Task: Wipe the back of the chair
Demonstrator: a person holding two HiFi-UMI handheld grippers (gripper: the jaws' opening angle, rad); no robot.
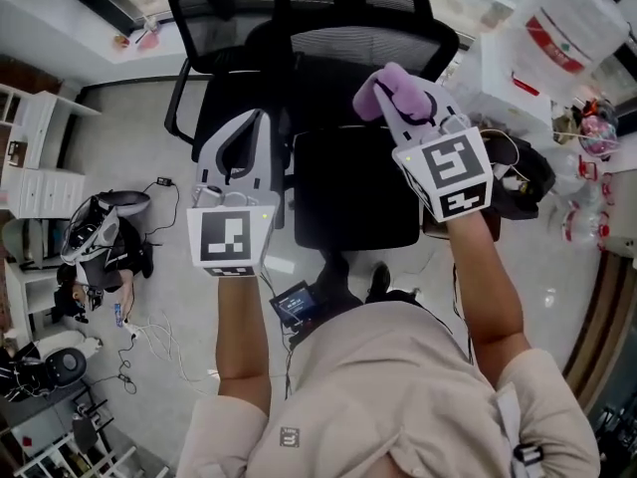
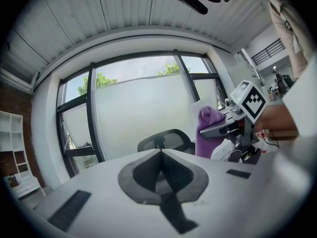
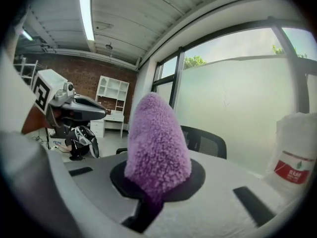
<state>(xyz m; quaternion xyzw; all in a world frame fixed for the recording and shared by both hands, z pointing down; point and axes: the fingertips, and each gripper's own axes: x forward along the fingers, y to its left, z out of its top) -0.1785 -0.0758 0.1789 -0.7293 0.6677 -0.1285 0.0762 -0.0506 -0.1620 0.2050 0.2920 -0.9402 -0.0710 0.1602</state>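
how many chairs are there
2: the near chair is dead ahead, past both grippers. The far chair is behind it at left, with mostly its mesh back showing. More may be out of view.

place: office | cues: mesh office chairs [image 1: 368,53]; white shelving [image 1: 35,182]; brick wall [image 3: 91,76]; floor cables [image 1: 159,342]

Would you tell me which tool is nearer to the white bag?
Right. The right tool, gripping the cloth, is left of the bag in the head view; the left tool is farther left, across the chair.
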